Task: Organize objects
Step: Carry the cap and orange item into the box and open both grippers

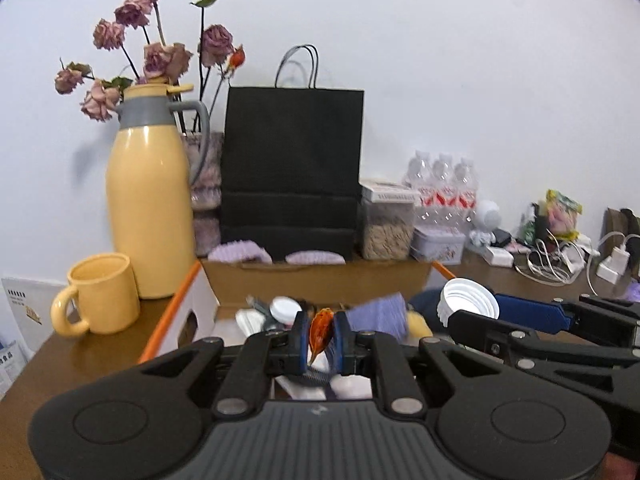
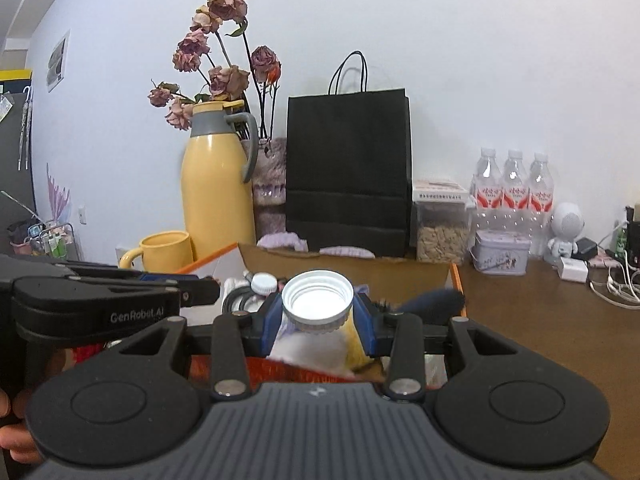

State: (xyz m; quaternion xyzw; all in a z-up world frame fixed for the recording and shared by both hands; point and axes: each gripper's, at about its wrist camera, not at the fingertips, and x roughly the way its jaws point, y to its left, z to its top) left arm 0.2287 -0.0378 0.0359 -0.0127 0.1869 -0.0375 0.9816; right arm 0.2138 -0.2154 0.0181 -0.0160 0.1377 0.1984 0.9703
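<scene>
Left gripper [image 1: 321, 338] pinching upright amber glossy oblong piece [image 1: 321, 332], right gripper [image 2: 319, 312] clamping white ribbed plastic cap [image 2: 318, 302], above open cardboard box [image 1: 320, 276].

Place: a lived-in home room, a cluttered wooden side table [image 2: 540, 320] against a white wall.
Homely signs: dried roses [image 2: 224, 68], yellow thermos jug [image 2: 216, 188], matching mug [image 2: 166, 250].
Clutter: black paper bag [image 2: 348, 168], water bottles [image 2: 514, 192], chargers and cables [image 1: 560, 264].
</scene>
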